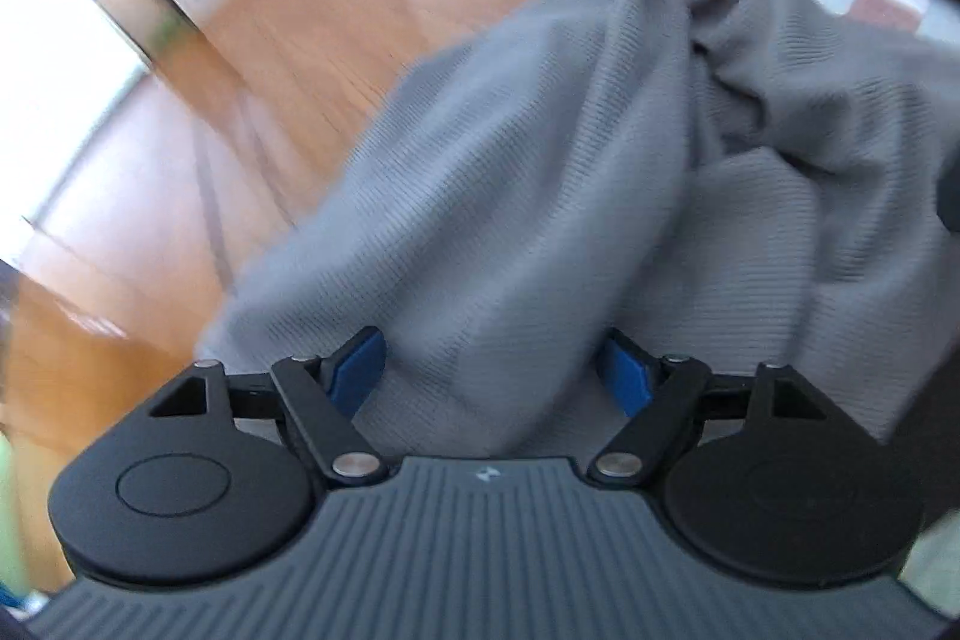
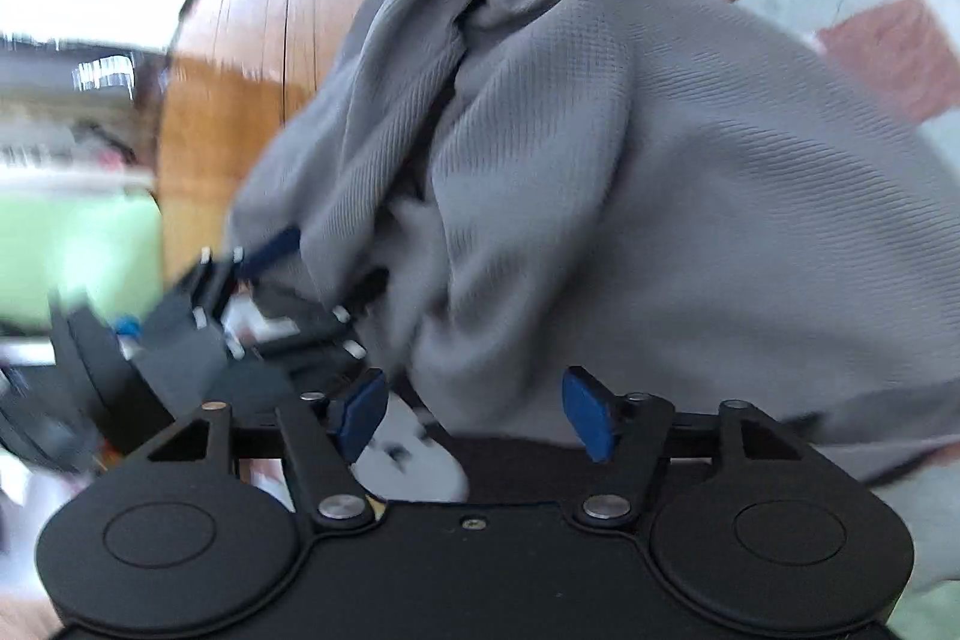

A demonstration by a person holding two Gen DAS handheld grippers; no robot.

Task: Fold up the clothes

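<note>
The garment (image 1: 600, 172) lies bunched on the wooden floor (image 1: 288, 58) (a rug (image 2: 870, 34) lies right of it).

A wooden floor (image 1: 288, 58) of warm orange-brown boards lies ahead of the jaws and to their left in the left wrist view, with a bright white patch past it at far left. Ahead and to the right of the jaws, a rug (image 2: 870, 40) with pale and reddish-brown blocks and a cream edge lies on the boards. A blurred pale green shape (image 2: 72, 244) sits well left of the jaws.
</note>
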